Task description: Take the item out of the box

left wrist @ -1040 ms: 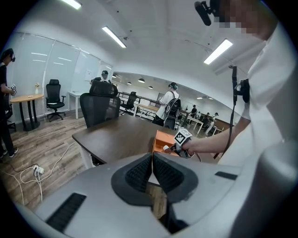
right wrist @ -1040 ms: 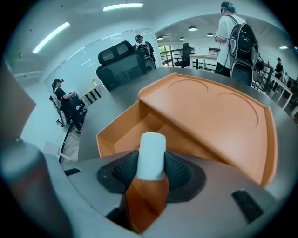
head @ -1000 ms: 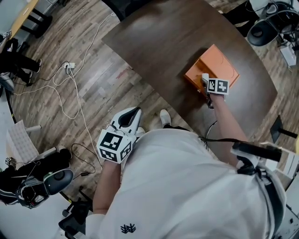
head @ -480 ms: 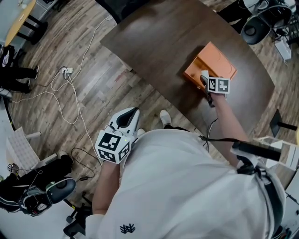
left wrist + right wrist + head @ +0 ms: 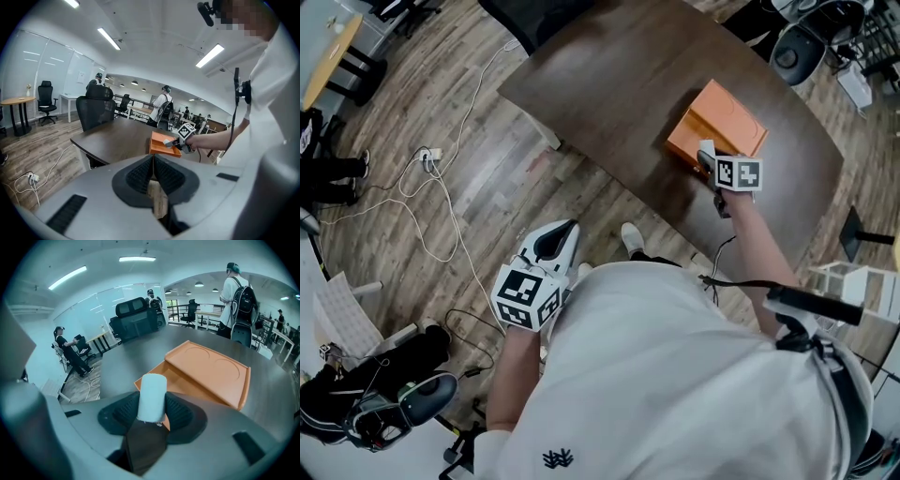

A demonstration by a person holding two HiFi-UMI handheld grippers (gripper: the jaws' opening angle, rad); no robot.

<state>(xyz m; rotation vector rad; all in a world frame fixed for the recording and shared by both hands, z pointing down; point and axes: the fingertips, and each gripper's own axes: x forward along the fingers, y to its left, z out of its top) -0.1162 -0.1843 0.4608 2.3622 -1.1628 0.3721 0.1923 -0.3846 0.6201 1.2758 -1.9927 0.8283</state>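
- Two grippers show in the head view: the right gripper (image 5: 707,156) is at the orange box (image 5: 724,120) on the dark table (image 5: 609,84), and the left gripper (image 5: 547,255) hangs well apart at the person's side.
- Left gripper view: jaws pressed together, empty.
- Right gripper view: jaws clamp a white cylinder (image 5: 151,397) above the open box's near edge. The lift-out looks to be in hand, and next the cylinder needs carrying clear onto the table.

Dark brown table (image 5: 619,84), wooden floor (image 5: 412,103), white cables (image 5: 431,159) lying on the floor, black chair (image 5: 96,110) behind the table, person with a backpack (image 5: 238,298) standing nearby
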